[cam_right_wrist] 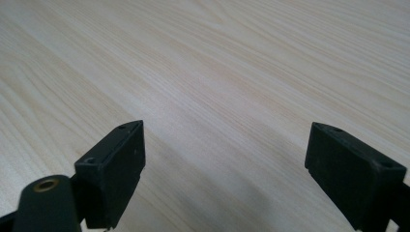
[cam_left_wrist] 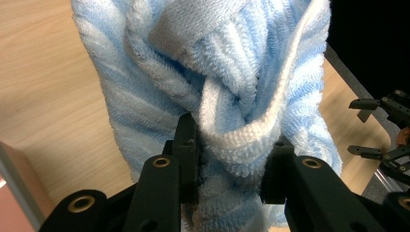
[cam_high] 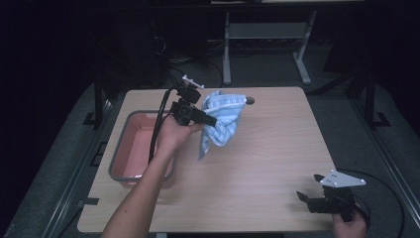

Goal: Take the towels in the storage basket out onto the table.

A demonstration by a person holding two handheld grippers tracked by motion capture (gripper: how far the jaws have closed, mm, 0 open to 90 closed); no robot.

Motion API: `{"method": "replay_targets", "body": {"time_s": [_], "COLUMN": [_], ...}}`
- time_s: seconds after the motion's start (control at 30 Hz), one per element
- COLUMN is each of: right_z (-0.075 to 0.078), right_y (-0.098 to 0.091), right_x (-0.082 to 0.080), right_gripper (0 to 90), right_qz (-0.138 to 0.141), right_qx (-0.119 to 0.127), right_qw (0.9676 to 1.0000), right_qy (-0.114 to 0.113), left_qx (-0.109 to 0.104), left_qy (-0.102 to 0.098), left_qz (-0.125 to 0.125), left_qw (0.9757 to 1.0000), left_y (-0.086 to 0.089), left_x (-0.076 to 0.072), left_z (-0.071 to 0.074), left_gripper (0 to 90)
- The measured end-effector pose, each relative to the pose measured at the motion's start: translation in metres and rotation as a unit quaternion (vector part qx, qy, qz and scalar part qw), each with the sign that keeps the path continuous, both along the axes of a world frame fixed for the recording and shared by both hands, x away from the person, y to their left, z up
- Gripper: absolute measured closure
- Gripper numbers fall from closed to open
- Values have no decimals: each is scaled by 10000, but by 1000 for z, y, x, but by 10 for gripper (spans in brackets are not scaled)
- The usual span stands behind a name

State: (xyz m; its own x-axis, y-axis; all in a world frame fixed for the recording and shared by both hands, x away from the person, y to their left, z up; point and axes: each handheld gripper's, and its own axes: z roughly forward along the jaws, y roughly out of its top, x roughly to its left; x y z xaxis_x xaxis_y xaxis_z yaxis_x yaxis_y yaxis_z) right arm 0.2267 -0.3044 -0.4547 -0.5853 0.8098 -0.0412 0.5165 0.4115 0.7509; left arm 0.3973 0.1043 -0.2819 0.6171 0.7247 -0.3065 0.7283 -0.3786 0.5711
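Note:
A light blue striped towel (cam_high: 223, 119) hangs bunched in the air over the middle of the wooden table (cam_high: 267, 148). My left gripper (cam_high: 212, 121) is shut on the towel, its jaws pinching a thick white-edged fold (cam_left_wrist: 237, 140). The towel's loose end dangles below the jaws. My right gripper (cam_high: 303, 196) rests low at the table's front right corner, held by a hand. Its jaws stand wide open over bare wood (cam_right_wrist: 227, 164), with nothing between them.
A pink tub (cam_high: 136, 148) with a grey rim sits at the table's left side, beside the left forearm. A dark small object (cam_high: 249, 100) lies at the far edge behind the towel. A table frame (cam_high: 267, 34) stands on the floor beyond.

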Motion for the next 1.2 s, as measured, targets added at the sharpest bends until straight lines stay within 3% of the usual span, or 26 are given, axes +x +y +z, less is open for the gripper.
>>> {"method": "replay_targets", "body": {"time_s": [0.53, 1.2], "right_z": [1, 2], "right_y": [-1, -2], "right_x": [-1, -1], "right_gripper": [137, 137], "right_qz": [-4, 10], "right_qx": [30, 45], "right_qw": [10000, 10000], "right_qy": [-28, -60], "left_qx": [-10, 33], "left_qy": [54, 217], "left_qz": [-81, -213], "left_qw": [10000, 9995], "left_y": [-19, -43], "left_x": [5, 12], "left_z": [-11, -38], "left_gripper": [667, 667]}}
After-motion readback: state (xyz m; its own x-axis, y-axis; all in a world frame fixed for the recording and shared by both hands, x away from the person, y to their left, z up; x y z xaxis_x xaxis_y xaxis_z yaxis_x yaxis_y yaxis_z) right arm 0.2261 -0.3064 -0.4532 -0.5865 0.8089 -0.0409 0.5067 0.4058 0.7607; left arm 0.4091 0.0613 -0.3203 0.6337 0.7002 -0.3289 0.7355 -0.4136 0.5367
